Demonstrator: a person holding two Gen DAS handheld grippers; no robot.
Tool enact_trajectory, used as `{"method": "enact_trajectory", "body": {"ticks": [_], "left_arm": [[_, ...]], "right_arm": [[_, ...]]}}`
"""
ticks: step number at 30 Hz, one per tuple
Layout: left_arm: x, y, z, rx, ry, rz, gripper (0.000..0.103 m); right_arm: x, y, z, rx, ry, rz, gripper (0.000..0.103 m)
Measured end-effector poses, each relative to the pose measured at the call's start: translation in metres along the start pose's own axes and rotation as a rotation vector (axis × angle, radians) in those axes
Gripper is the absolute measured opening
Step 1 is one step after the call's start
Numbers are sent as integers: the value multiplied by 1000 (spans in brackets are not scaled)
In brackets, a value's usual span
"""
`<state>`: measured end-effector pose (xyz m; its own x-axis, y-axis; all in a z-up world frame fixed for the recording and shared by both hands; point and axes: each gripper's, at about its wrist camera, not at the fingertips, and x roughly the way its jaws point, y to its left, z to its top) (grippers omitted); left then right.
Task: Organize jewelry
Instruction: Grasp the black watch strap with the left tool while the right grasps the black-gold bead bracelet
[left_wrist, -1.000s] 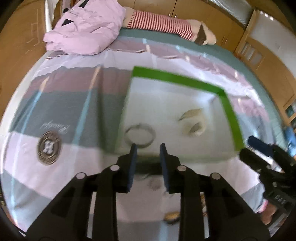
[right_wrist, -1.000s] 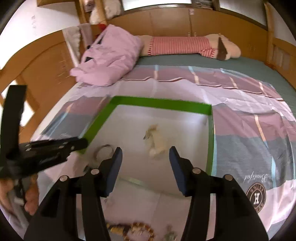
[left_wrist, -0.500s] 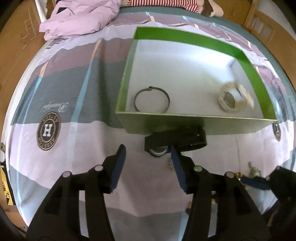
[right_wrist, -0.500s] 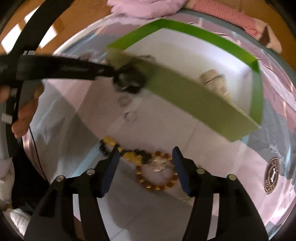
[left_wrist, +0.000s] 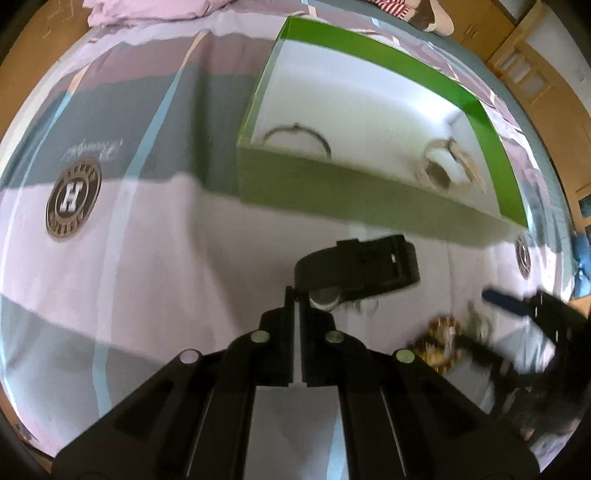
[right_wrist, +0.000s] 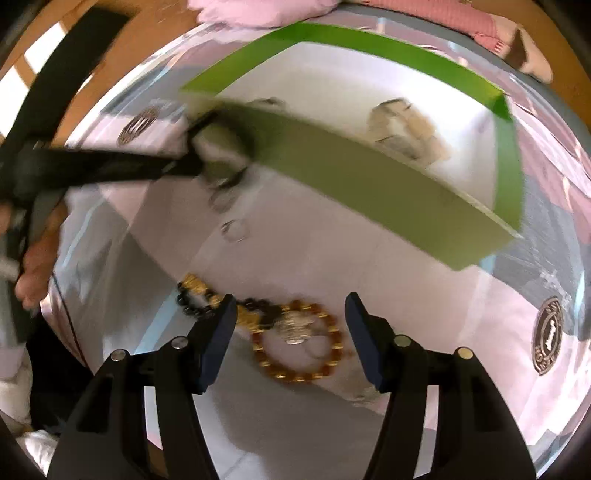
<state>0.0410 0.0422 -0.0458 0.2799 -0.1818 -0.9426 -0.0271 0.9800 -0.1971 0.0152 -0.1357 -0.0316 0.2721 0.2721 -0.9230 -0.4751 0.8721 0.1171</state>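
Observation:
A green box (left_wrist: 354, 192) with a white inside lies on the bed; it holds a thin metal bangle (left_wrist: 297, 137) and a cream watch (left_wrist: 448, 168). My left gripper (left_wrist: 297, 295) is shut on the strap of a black watch (left_wrist: 360, 267), just in front of the box's near wall. My right gripper (right_wrist: 290, 326) is open, low over an amber bead bracelet (right_wrist: 299, 345) and a black-and-gold bead bracelet (right_wrist: 207, 295). The box (right_wrist: 388, 177) also shows in the right wrist view, blurred, with the left gripper at its near left corner.
A striped bedsheet (left_wrist: 129, 240) with round logo patches covers the bed. Small rings (right_wrist: 234, 230) lie on the sheet between the bracelets and the box. A pink quilt (left_wrist: 155, 11) and wooden cupboards sit at the far side. The right gripper (left_wrist: 528, 310) shows at the right.
My left gripper has moved down to the black watch and shut on its strap. My right gripper has lowered toward the bead bracelets, still open.

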Motion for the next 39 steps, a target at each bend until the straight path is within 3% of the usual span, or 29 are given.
{"method": "enact_trajectory", "body": {"ticks": [4, 7, 10, 13, 15, 18, 19, 20, 22, 25, 30, 31, 33, 39], "left_arm": [[4, 10, -11, -24, 52, 4, 2], [1, 12, -10, -28, 36, 21, 5], [-3, 9, -10, -4, 12, 32, 24], [0, 5, -10, 17, 5, 47, 29], [3, 6, -9, 16, 6, 53, 34], [4, 8, -8, 10, -1, 53, 36], [4, 7, -9, 14, -5, 49, 38], [5, 5, -9, 18, -9, 47, 41], [6, 1, -9, 27, -20, 49, 52], [10, -1, -7, 18, -40, 41, 54], [25, -6, -2, 9, -74, 77, 51], [27, -10, 0, 19, -90, 92, 34], [26, -14, 0, 28, -92, 75, 11], [20, -9, -3, 12, -86, 67, 8]], "right_arm": [[-8, -19, 4, 67, -20, 30, 61], [-7, -20, 6, 62, -20, 69, 61], [-7, 3, 5, -34, -26, 108, 61], [-2, 38, -5, -149, -11, 108, 61], [11, 51, -9, -201, 18, 53, 61], [22, 57, -10, -232, 37, -21, 37], [22, 55, -9, -225, 36, -33, 24], [20, 50, -6, -197, 30, -24, 18], [15, 39, -2, -152, 14, -12, 17], [9, 24, 1, -82, -9, -20, 11], [8, 12, 4, -22, -11, -3, 11], [10, 8, 5, -20, -4, -4, 11], [14, 7, 4, -11, 10, -2, 11], [21, 4, 4, 8, 32, -13, 25]]}}
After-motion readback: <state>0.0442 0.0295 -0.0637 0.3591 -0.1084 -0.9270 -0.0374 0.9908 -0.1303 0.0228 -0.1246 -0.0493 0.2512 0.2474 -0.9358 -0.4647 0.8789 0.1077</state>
